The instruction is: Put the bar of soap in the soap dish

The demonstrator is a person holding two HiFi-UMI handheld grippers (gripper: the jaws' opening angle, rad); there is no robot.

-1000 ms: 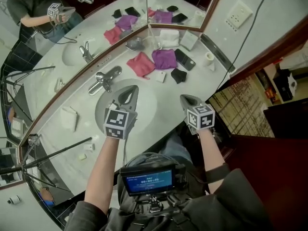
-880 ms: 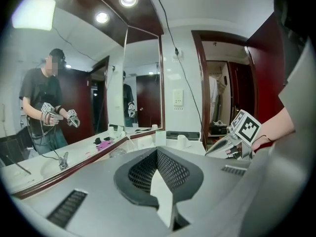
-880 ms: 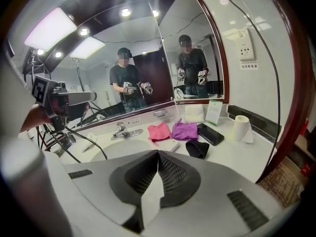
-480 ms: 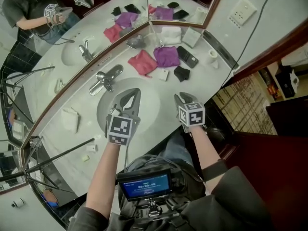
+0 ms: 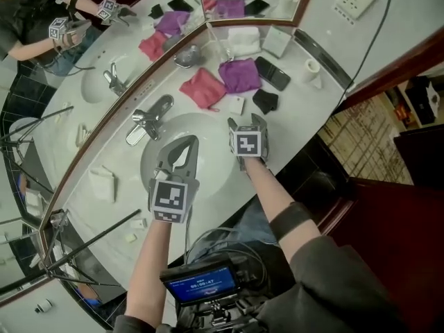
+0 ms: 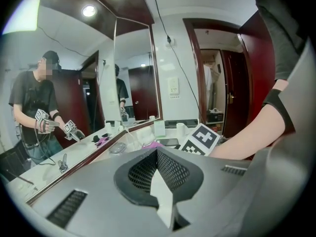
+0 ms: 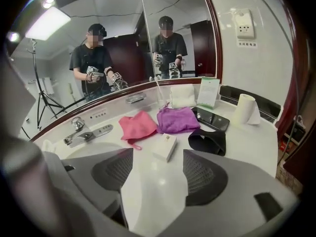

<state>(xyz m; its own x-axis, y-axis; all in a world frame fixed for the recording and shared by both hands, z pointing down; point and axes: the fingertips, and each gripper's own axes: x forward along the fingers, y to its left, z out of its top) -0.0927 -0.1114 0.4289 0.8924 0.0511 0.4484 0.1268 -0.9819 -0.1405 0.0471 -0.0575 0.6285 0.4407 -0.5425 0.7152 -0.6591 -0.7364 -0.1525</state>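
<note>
Reaching step: the right gripper, jaws opening and empty, aims at the white soap bar beside the pink cloth. The left gripper is closed, empty. Next, grip the soap and carry it to the soap dish.

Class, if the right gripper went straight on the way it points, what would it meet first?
Probably the white bar of soap on the counter, just ahead of the right gripper, whose empty jaws are opening; depth is unclear.
</note>
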